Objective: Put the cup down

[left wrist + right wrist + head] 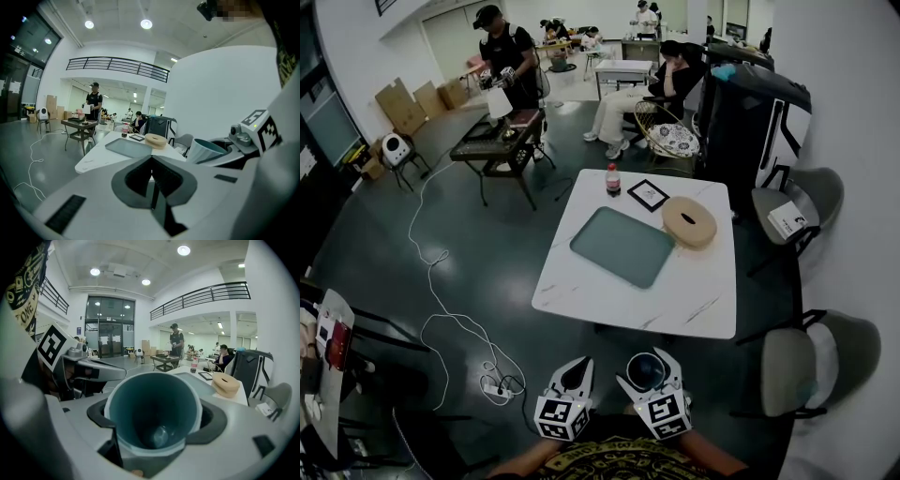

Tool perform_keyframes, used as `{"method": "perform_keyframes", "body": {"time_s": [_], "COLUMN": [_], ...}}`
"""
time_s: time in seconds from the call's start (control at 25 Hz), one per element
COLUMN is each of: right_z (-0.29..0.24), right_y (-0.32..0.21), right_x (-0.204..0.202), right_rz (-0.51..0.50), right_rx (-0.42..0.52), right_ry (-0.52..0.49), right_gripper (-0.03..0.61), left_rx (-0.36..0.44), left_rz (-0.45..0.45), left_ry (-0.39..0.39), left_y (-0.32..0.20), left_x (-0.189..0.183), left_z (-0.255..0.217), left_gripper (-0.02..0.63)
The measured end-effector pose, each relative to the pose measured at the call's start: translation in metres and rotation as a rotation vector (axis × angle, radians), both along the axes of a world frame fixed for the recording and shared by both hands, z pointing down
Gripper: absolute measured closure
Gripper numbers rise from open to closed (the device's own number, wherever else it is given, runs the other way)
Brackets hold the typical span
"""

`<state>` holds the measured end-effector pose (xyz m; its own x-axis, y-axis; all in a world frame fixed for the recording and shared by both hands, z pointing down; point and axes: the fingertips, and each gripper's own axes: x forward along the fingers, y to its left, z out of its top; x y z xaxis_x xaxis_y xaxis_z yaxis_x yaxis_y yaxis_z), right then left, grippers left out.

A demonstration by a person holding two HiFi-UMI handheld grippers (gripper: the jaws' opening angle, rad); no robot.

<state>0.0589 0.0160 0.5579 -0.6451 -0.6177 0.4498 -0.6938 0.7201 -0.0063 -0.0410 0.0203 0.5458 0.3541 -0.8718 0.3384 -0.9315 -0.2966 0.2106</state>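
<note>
A teal cup [153, 411] sits between the jaws of my right gripper [154, 420], mouth facing forward and empty inside. In the head view the cup [644, 369] shows in the right gripper [650, 373], held near my body, short of the white table [581, 272]. The cup [205, 150] also shows at the right of the left gripper view. My left gripper [575, 376] hangs beside the right one, its jaws together with nothing in them [152, 180]. A grey-green tray [622, 246] lies on the table.
On the table stand a red-capped bottle [613, 180], a framed card [648, 194] and a round tan box [689, 221]. Grey chairs [811, 361] stand right of the table. A white cable [441, 300] trails over the floor at left. People work at desks farther back.
</note>
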Motion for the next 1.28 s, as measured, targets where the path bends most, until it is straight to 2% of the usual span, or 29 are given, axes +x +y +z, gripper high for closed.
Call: {"method": "perform_keyframes", "body": {"time_s": [0.32, 0.6, 0.96, 1.28], "right_z": [0.002, 0.008, 0.009, 0.007], "right_y": [-0.006, -0.014, -0.050, -0.097], "right_x": [0.023, 0.028, 0.031, 0.015], "right_rz": [0.016, 0.031, 0.077, 0.106], "right_rx": [-0.009, -0.014, -0.010, -0.020], "right_ry": [-0.007, 0.002, 0.021, 0.031], "right_gripper": [0.199, 0.199, 0.199, 0.199], "left_rx": [0.024, -0.002, 0.014, 0.013], "left_rz": [0.023, 0.043, 0.112, 0.132], "left_ry": [-0.040, -0.019, -0.003, 0.009], "left_y": [-0.008, -0.018, -0.065, -0.116], "left_x": [0.022, 0.029, 0.037, 0.020], "left_z": [-0.009, 0.003, 0.003, 0.006], "left_gripper": [0.604, 0.604, 0.604, 0.604]}}
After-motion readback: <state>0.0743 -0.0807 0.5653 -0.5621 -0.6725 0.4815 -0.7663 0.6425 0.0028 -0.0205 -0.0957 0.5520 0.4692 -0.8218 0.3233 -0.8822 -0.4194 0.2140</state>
